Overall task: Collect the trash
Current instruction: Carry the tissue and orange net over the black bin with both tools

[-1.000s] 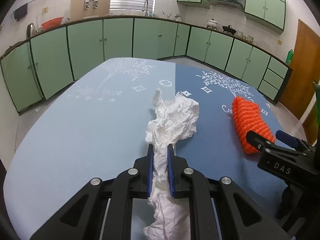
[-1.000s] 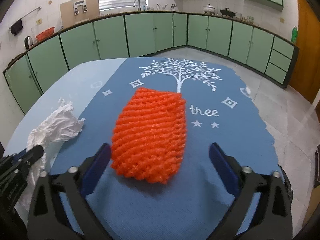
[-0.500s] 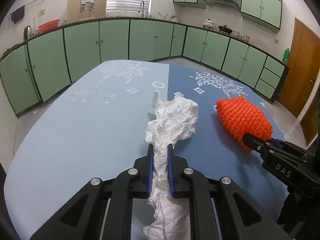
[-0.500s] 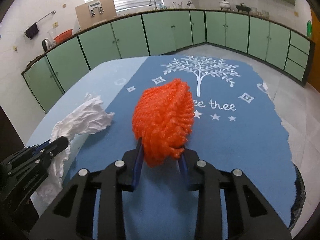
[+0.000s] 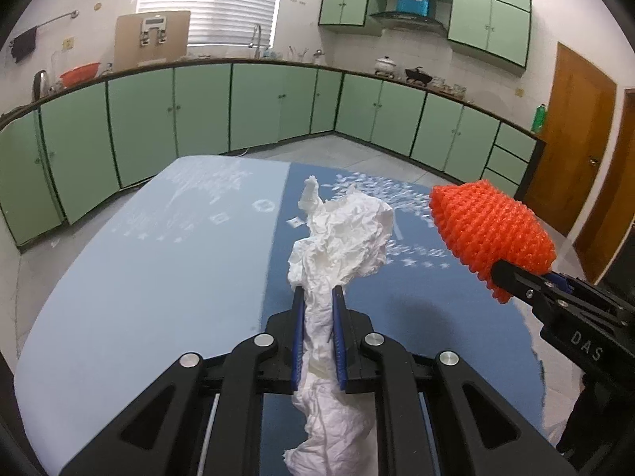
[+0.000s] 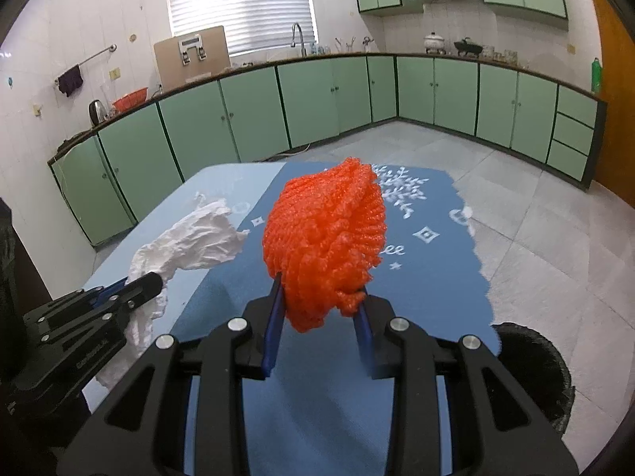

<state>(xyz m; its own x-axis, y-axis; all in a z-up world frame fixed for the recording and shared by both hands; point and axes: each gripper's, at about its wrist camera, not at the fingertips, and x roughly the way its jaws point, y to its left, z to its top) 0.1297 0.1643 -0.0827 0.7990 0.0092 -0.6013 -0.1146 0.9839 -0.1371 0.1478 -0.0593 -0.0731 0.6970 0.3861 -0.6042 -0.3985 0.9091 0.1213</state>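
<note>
A crumpled white paper (image 5: 337, 246) hangs lifted off the blue table, pinched between the blue pads of my left gripper (image 5: 317, 297), which is shut on it; its tail droops below the jaws. The same white paper (image 6: 190, 242) and left gripper (image 6: 151, 281) appear at the left of the right wrist view. My right gripper (image 6: 321, 281) is shut on an orange foam net (image 6: 325, 238), squeezed narrow and held above the table. In the left wrist view the orange foam net (image 5: 488, 234) and the right gripper (image 5: 504, 273) sit at the right.
The table (image 5: 158, 277) wears a two-tone blue cloth with white tree prints. A black-lined bin (image 6: 532, 369) stands on the tiled floor at the table's right edge. Green cabinets (image 5: 198, 115) ring the room, and a wooden door (image 5: 575, 135) is at the right.
The right jaws closed on the orange net and lifted it off the table. The left gripper rose with the white paper still in it.
</note>
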